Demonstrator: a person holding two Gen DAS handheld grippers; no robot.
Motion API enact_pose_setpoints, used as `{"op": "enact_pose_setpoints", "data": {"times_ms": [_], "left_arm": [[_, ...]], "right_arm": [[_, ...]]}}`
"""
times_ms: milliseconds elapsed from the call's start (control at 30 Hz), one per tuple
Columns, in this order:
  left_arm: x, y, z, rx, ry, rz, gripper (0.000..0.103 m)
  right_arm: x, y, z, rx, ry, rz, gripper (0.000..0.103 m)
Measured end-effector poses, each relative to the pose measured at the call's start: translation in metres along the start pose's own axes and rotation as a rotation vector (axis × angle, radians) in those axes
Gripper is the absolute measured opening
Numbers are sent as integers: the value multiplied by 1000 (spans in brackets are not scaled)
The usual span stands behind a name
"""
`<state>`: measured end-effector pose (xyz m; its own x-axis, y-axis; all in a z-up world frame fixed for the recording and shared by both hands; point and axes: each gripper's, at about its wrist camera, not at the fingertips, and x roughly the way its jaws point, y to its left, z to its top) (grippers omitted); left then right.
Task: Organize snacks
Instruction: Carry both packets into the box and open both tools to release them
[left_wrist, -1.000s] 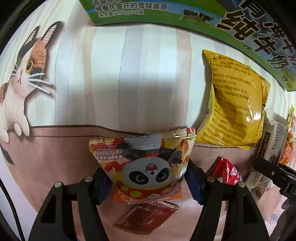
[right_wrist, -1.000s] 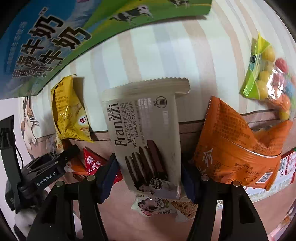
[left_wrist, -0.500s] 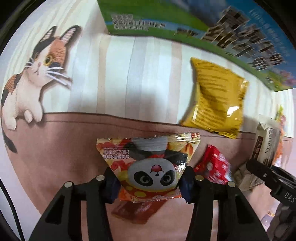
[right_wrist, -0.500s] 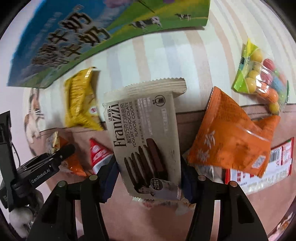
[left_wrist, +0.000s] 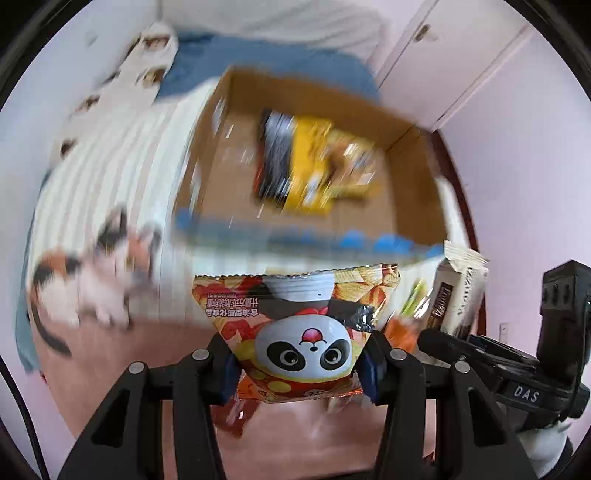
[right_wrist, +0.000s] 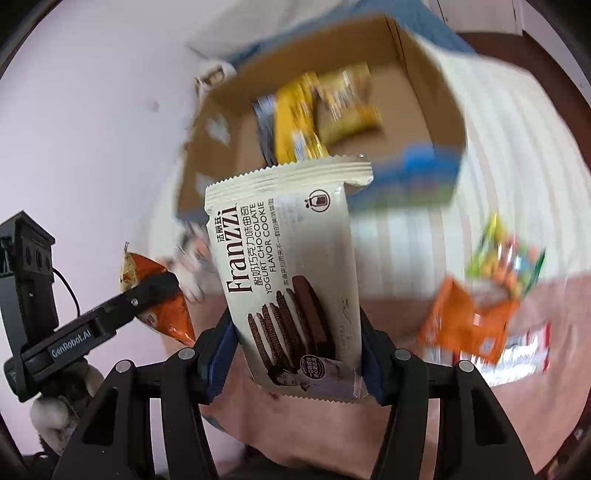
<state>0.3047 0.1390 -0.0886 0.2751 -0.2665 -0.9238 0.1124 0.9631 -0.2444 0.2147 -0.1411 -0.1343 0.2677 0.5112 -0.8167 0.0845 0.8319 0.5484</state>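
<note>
My left gripper (left_wrist: 299, 365) is shut on a panda snack bag (left_wrist: 295, 328), held up in the air. My right gripper (right_wrist: 295, 354) is shut on a beige Franzzi cookie pack (right_wrist: 288, 269), also lifted. Ahead of both stands an open cardboard box (left_wrist: 417, 184) with blurred yellow and dark snack bags (left_wrist: 314, 170) inside; it also shows in the right wrist view (right_wrist: 424, 96). The right gripper and its pack appear at the right of the left wrist view (left_wrist: 458, 291). The left gripper with its orange bag appears at the left of the right wrist view (right_wrist: 159, 295).
A striped cloth with a cat print (left_wrist: 81, 280) covers the surface. An orange snack bag (right_wrist: 465, 325), a candy bag (right_wrist: 506, 254) and a flat red-and-white packet (right_wrist: 532, 343) lie on it at the right. White cupboard doors (left_wrist: 461, 55) stand behind the box.
Both grippers have lifted their packs up off the cloth and tilted forward. The open box's inside has come into view; the view is motion-blurred.
</note>
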Motion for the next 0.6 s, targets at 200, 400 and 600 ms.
{"op": "enact_pose_setpoints", "data": {"times_ms": [200,400,600], "left_arm": [[3,-13,102,81,-66,81,48],[56,2,175,58,1,127,48],[115,23,213,31,88,194,48]], "right_arm": [[-9,16,85,-22,-113,-94,61],[16,4,161,-21,-100,-232,61],[55,-4,207,-18,-52,-325,61]]}}
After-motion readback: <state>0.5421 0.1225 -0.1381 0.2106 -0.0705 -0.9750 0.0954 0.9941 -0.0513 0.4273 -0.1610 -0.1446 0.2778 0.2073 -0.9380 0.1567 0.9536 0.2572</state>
